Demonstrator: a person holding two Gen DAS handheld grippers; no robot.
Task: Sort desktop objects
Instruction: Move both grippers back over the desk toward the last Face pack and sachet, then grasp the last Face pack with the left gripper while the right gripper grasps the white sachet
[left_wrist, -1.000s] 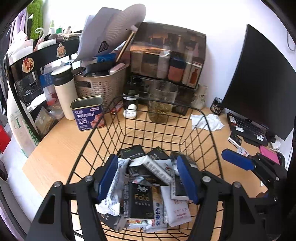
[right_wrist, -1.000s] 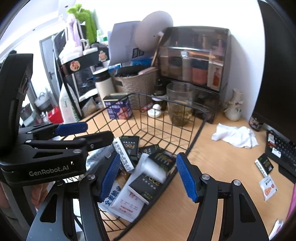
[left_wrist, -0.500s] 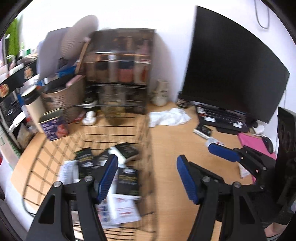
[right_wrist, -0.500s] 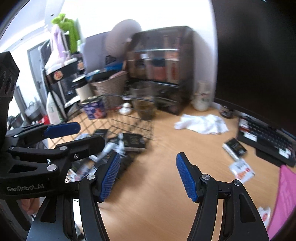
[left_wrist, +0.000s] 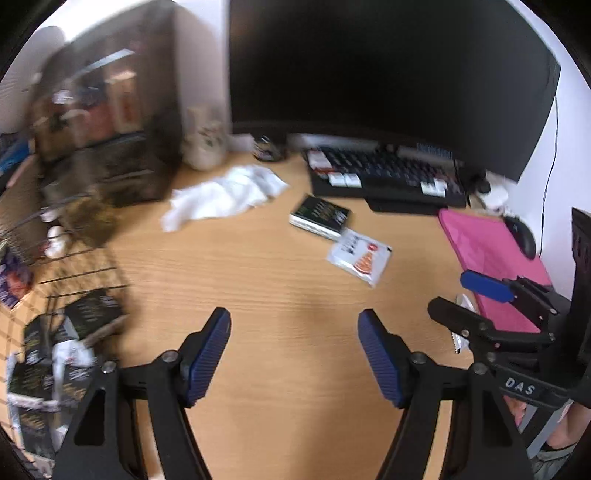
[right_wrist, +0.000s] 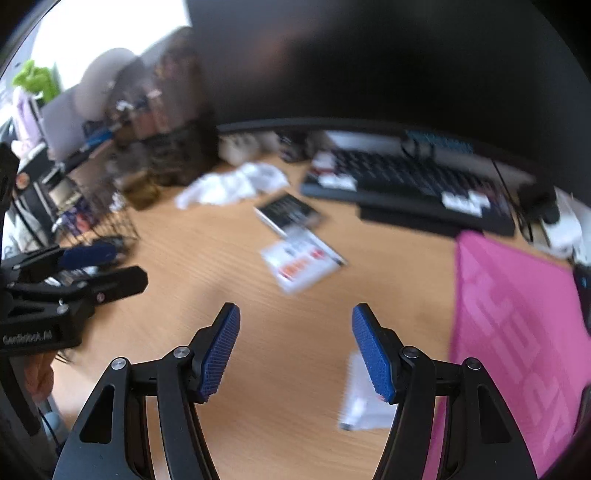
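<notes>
On the wooden desk lie a black box (left_wrist: 319, 216) (right_wrist: 290, 212) and, just in front of it, a white sachet with orange print (left_wrist: 360, 256) (right_wrist: 301, 264). A second white sachet (right_wrist: 364, 398) rests by the pink mat, partly behind my right gripper's right finger. My left gripper (left_wrist: 293, 317) hovers over bare desk; its jaws are opening, with nothing between them. My right gripper (right_wrist: 295, 310) is open and holds nothing. The black wire basket (left_wrist: 74, 254) of packets (left_wrist: 88, 306) sits at the far left.
A crumpled white cloth (left_wrist: 225, 197) lies near the dark organiser. A keyboard (left_wrist: 384, 177) and a monitor stand at the back. A pink mat (left_wrist: 487, 258) with a mouse (left_wrist: 521, 236) is on the right, and a small vase (left_wrist: 205, 144) sits by the wall.
Both grippers swung right, away from over the basket, and now face the desk in front of the keyboard. The left jaws stand a little wider. Nothing was picked up.
</notes>
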